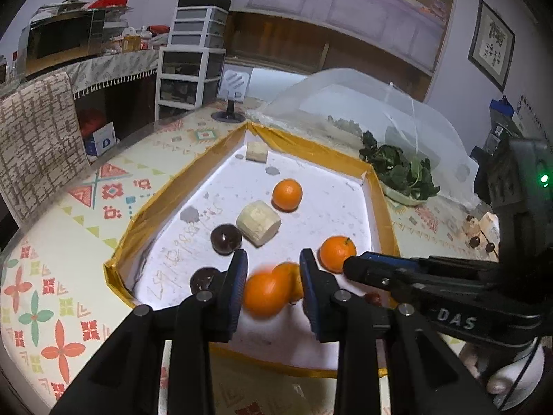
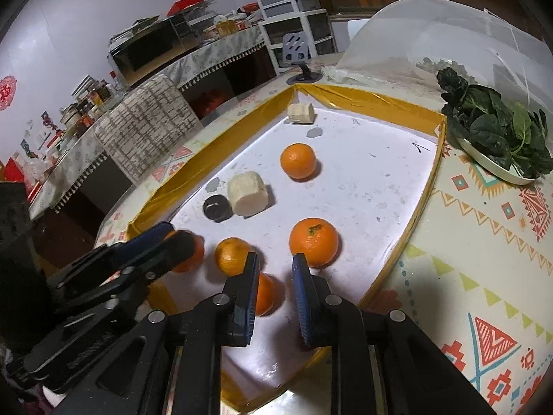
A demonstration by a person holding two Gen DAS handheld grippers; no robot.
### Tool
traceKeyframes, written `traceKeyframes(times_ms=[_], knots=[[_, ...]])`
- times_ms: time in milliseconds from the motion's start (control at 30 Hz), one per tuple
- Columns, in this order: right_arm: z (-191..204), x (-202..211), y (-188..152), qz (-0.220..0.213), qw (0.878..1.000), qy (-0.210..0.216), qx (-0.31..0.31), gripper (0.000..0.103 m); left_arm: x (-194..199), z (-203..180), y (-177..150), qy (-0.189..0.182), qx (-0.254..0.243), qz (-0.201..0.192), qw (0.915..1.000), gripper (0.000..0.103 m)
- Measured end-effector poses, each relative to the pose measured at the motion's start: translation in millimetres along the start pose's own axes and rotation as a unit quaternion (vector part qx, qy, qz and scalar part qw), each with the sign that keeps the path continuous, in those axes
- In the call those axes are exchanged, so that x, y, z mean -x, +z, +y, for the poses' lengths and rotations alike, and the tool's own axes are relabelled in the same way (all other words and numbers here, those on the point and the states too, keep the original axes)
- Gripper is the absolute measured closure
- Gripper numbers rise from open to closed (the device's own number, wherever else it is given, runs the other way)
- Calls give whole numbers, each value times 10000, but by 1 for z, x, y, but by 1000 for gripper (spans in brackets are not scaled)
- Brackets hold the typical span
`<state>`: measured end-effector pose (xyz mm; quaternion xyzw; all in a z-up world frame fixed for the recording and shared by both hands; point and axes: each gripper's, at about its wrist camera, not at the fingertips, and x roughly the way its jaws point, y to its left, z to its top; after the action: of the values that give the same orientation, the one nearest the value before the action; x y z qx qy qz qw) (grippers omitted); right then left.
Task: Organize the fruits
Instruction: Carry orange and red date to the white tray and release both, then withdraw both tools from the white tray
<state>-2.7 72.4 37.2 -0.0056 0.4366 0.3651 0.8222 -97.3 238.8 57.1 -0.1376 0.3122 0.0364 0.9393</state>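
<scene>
Your left gripper has wide jaws around a blurred round orange tangerine at the near edge of the white yellow-rimmed tray; close centred. Right gripper hangs open, empty.

A: How crowded is the tray?

B: Near end is packed. An orange sits between the left gripper fingers, a second orange just beside it, and a third partly behind the right gripper's left finger. The two grippers nearly cross there.

A: Middle?

B: A banana chunk touches a dark fruit, blocking the left-centre. One orange near the right wall, another further back.

A: Any open lane?

B: Bare floor runs between those two oranges and along the right wall. The far corner only has a small chunk. Outside, a greens plate and a mesh cover crowd the right.
</scene>
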Motion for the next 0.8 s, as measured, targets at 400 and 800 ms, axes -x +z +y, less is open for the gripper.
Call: traceKeyframes(times_ms=[400,800], knots=[[-15,39,3,-614,9978,-188,-167,66,37,-24,14,567,-398,-670,9953,12],[-57,142,-21,-1968,9606,-1942,-289,4,73,-26,27,1008,-269,-955,9899,7]])
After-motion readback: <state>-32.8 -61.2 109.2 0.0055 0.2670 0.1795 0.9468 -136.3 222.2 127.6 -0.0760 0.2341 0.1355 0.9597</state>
